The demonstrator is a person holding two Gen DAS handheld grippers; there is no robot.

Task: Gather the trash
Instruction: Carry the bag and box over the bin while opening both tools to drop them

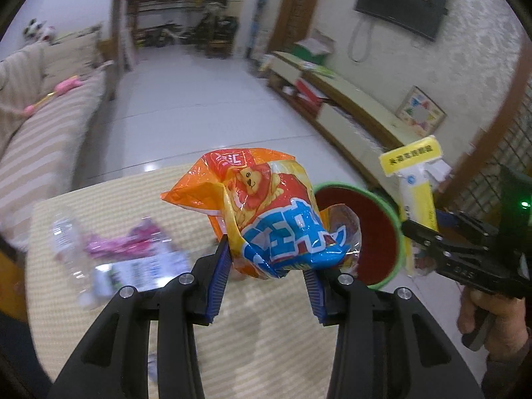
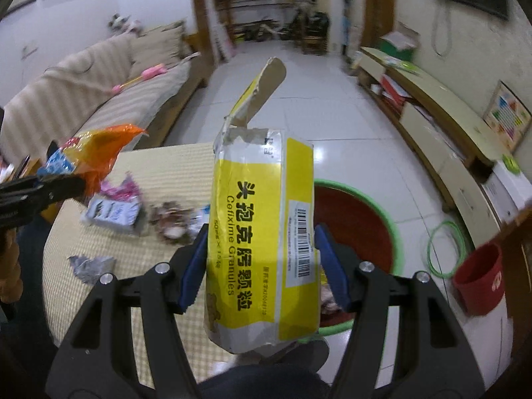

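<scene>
Red basin with green rim on the floor, just beyond and below both sets of jaws, nearer the right gripper. Clamped upright there: yellow Cefixime Granules box. Pinched in the left gripper: crumpled orange snack bag.

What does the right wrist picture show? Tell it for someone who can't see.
The right gripper clamps a torn yellow Cefixime Granules box upright above a green-rimmed red basin. Wrappers litter the woven mat table on the left.
</scene>
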